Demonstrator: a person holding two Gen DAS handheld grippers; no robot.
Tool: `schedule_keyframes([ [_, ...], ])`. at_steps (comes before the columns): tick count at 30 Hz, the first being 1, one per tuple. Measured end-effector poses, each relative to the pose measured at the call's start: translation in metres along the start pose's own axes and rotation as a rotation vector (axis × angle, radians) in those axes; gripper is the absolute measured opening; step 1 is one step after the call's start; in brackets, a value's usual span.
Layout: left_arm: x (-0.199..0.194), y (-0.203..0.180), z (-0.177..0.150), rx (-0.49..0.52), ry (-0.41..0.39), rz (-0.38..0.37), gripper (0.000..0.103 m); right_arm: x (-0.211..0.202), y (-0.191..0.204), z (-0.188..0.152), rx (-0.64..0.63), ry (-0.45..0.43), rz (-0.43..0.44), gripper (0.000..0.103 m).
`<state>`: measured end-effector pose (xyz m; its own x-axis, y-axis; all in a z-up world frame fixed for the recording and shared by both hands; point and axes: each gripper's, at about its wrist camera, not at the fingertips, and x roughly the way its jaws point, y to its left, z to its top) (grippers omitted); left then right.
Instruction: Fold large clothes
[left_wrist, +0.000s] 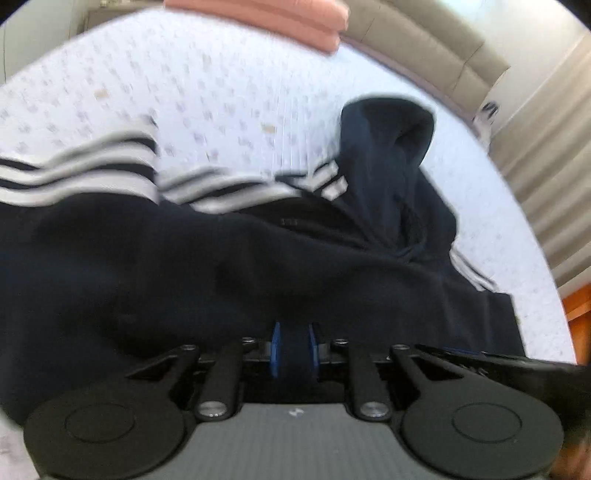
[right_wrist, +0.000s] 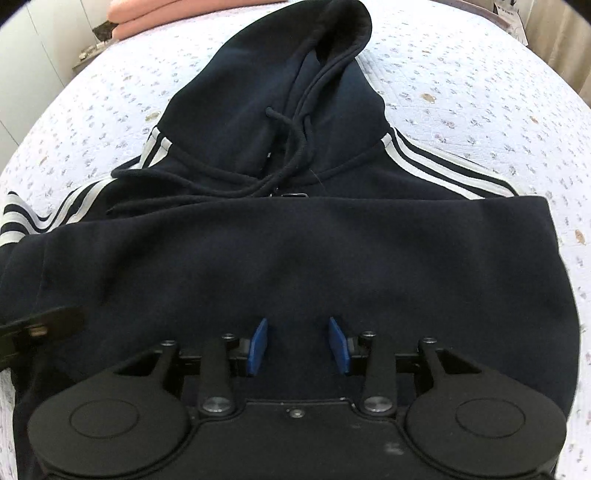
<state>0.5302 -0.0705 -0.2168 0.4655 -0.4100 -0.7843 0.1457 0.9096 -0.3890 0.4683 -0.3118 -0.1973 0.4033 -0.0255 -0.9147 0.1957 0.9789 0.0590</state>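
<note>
Navy hoodie (right_wrist: 295, 251) spread flat on the quilted bedspread (right_wrist: 461, 96), hood (right_wrist: 295, 74) pointing away toward the pillows, lower hem already doubled up over the chest so its folded edge runs straight across just below the drawcords (right_wrist: 291, 147). White-striped sleeves reaching out to either side of the hood, the one on the left rumpled and partly lifted (left_wrist: 92, 173). Thick fleece by the look of it: soft, limp, fairly weighty, not slippery, likely to sag and drag rather than hold a crease, so best taken at a hem, cuff or folded edge where several layers bunch together. Left gripper (left_wrist: 294, 350) pinched onto a fold of the dark cloth near the hoodie's left side, blue pads pressed in on fabric between them; view smeared by blur. Right gripper (right_wrist: 297, 345) released, blue pads spread apart over the near edge of the folded body, nothing between them but the cloth lying beneath. Part of the other tool visible at the hoodie's near left edge. Beyond the hood, stacked pink pillows (right_wrist: 140, 16) at the bed's far end; beside the bed past the hoodie's right sleeve, pale curtains (left_wrist: 546, 177). No containers in sight
</note>
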Motion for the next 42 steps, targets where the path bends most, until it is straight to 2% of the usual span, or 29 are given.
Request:
schedule_keyframes([
  [1, -0.012, 0.004, -0.002, -0.002, -0.017, 0.005, 0.022, -0.008, 0.0, 0.001, 0.017, -0.03, 0.02, 0.048],
  [3, -0.038, 0.019, -0.004, -0.018, -0.043, 0.015, 0.033, -0.018, 0.003, 0.003, 0.046, -0.096, 0.043, 0.049],
  [4, -0.046, 0.025, -0.002, -0.023, -0.05, 0.033, 0.034, -0.021, 0.006, 0.003, 0.051, -0.129, 0.044, 0.05],
  [6, -0.064, 0.043, -0.004, -0.042, -0.069, 0.109, 0.035, -0.022, 0.013, -0.001, 0.053, -0.198, 0.044, 0.052],
  [7, -0.072, 0.053, -0.004, -0.054, -0.072, 0.14, 0.035, -0.02, 0.017, -0.005, 0.042, -0.237, 0.045, 0.057],
  [8, -0.079, 0.066, -0.004, -0.077, -0.084, 0.184, 0.035, -0.019, 0.022, -0.008, 0.028, -0.264, 0.041, 0.068],
  [9, -0.088, 0.078, -0.005, -0.102, -0.101, 0.224, 0.035, -0.015, 0.027, -0.013, 0.014, -0.282, 0.033, 0.071],
  [12, -0.108, 0.123, 0.0, -0.215, -0.163, 0.357, 0.036, -0.001, 0.041, -0.032, -0.051, -0.33, -0.008, 0.071],
  [14, -0.119, 0.158, 0.005, -0.306, -0.212, 0.451, 0.037, 0.008, 0.047, -0.045, -0.082, -0.388, -0.051, 0.079],
  [16, -0.127, 0.188, 0.01, -0.369, -0.26, 0.53, 0.04, 0.012, 0.046, -0.054, -0.084, -0.443, -0.078, 0.082],
  [17, -0.13, 0.205, 0.015, -0.408, -0.284, 0.583, 0.045, 0.014, 0.045, -0.057, -0.079, -0.456, -0.073, 0.082],
  [18, -0.133, 0.223, 0.019, -0.448, -0.308, 0.616, 0.052, 0.016, 0.043, -0.059, -0.067, -0.464, -0.066, 0.083],
  [20, -0.137, 0.255, 0.026, -0.526, -0.348, 0.667, 0.059, 0.017, 0.041, -0.058, -0.052, -0.46, -0.06, 0.084],
  [21, -0.137, 0.271, 0.029, -0.57, -0.364, 0.688, 0.062, 0.017, 0.041, -0.057, -0.051, -0.459, -0.061, 0.084],
  [23, -0.136, 0.305, 0.037, -0.651, -0.385, 0.681, 0.062, 0.019, 0.042, -0.057, -0.051, -0.462, -0.062, 0.085],
  [25, -0.131, 0.334, 0.039, -0.731, -0.394, 0.621, 0.063, 0.019, 0.041, -0.057, -0.048, -0.464, -0.06, 0.085],
  [26, -0.133, 0.346, 0.038, -0.765, -0.397, 0.599, 0.068, 0.019, 0.041, -0.058, -0.046, -0.464, -0.059, 0.086],
  [27, -0.129, 0.354, 0.038, -0.787, -0.39, 0.585, 0.075, 0.018, 0.041, -0.059, -0.047, -0.465, -0.059, 0.086],
  [28, -0.127, 0.366, 0.04, -0.794, -0.374, 0.579, 0.075, 0.018, 0.041, -0.06, -0.047, -0.466, -0.059, 0.086],
  [30, -0.114, 0.371, 0.044, -0.748, -0.34, 0.622, 0.077, 0.02, 0.042, -0.059, -0.047, -0.468, -0.062, 0.087],
  [31, -0.11, 0.371, 0.047, -0.718, -0.332, 0.641, 0.077, 0.019, 0.042, -0.06, -0.047, -0.468, -0.062, 0.087],
  [32, -0.104, 0.369, 0.051, -0.678, -0.32, 0.657, 0.071, 0.02, 0.042, -0.06, -0.046, -0.468, -0.063, 0.088],
  [33, -0.1, 0.366, 0.055, -0.638, -0.316, 0.669, 0.053, 0.02, 0.041, -0.06, -0.044, -0.468, -0.062, 0.088],
  [34, -0.099, 0.363, 0.059, -0.598, -0.319, 0.668, 0.04, 0.02, 0.041, -0.06, -0.043, -0.467, -0.061, 0.089],
  [35, -0.099, 0.358, 0.062, -0.56, -0.315, 0.683, 0.021, 0.02, 0.041, -0.06, -0.042, -0.467, -0.061, 0.089],
  [36, -0.1, 0.354, 0.067, -0.527, -0.311, 0.688, 0.014, 0.02, 0.041, -0.06, -0.04, -0.467, -0.059, 0.09],
  [39, -0.104, 0.336, 0.073, -0.462, -0.322, 0.715, 0.014, 0.019, 0.04, -0.058, -0.036, -0.457, -0.057, 0.09],
  [42, -0.137, 0.312, 0.069, -0.445, -0.392, 0.723, 0.014, 0.01, 0.043, -0.047, -0.033, -0.401, -0.058, 0.089],
])
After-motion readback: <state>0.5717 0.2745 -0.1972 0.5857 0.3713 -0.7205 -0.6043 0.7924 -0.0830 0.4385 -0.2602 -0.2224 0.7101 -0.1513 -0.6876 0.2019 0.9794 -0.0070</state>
